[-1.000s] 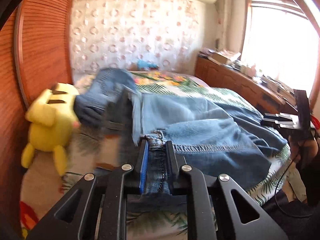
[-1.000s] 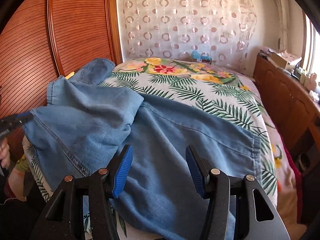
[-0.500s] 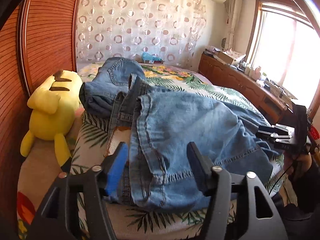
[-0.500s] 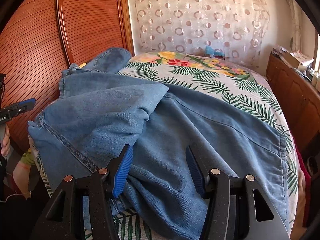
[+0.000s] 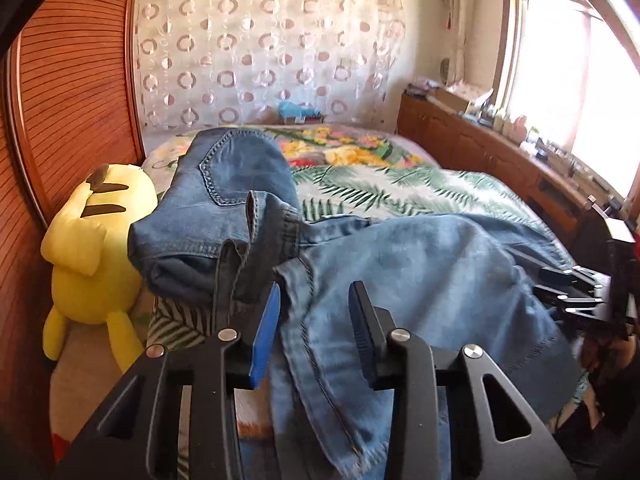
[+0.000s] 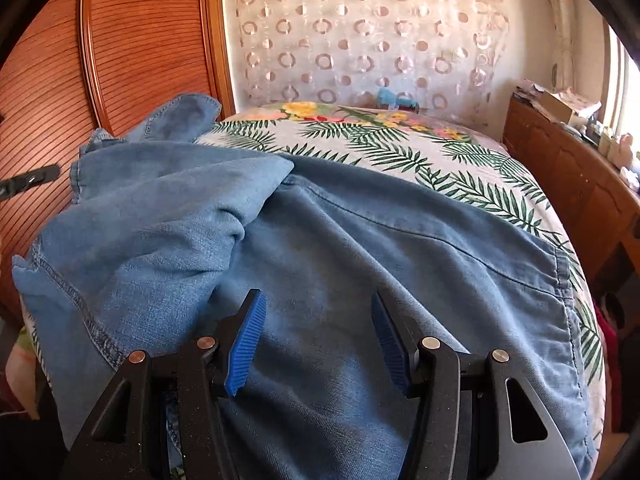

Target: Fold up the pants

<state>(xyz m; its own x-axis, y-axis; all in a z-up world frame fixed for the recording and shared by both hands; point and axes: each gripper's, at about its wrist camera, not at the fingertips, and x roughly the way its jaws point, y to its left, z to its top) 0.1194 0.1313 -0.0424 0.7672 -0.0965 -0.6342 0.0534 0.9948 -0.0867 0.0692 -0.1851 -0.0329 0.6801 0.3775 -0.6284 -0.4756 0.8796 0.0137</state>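
Note:
Blue jeans (image 5: 432, 280) lie crumpled across the bed, one leg folded back over the rest (image 6: 152, 216). My left gripper (image 5: 315, 292) hangs low over the near left edge of the jeans. Its jaws are closing, with a stitched denim edge lying between them, and the pads do not press on the cloth. My right gripper (image 6: 317, 296) stands open just above the broad flat denim (image 6: 400, 248), holding nothing. In the left wrist view the right gripper (image 5: 572, 292) shows at the far right edge of the jeans.
The bed's palm-leaf cover (image 5: 400, 188) is bare beyond the jeans. A yellow plush toy (image 5: 96, 248) leans against the wooden slatted panel (image 5: 68, 100) on the left. A wooden sideboard (image 5: 500, 160) with clutter runs along the right under the window.
My left gripper let go of the denim hem it was shut on, opened wide, shifted along the jeans' edge, and its jaws now stand narrower. The right gripper sank closer to the jeans, still open.

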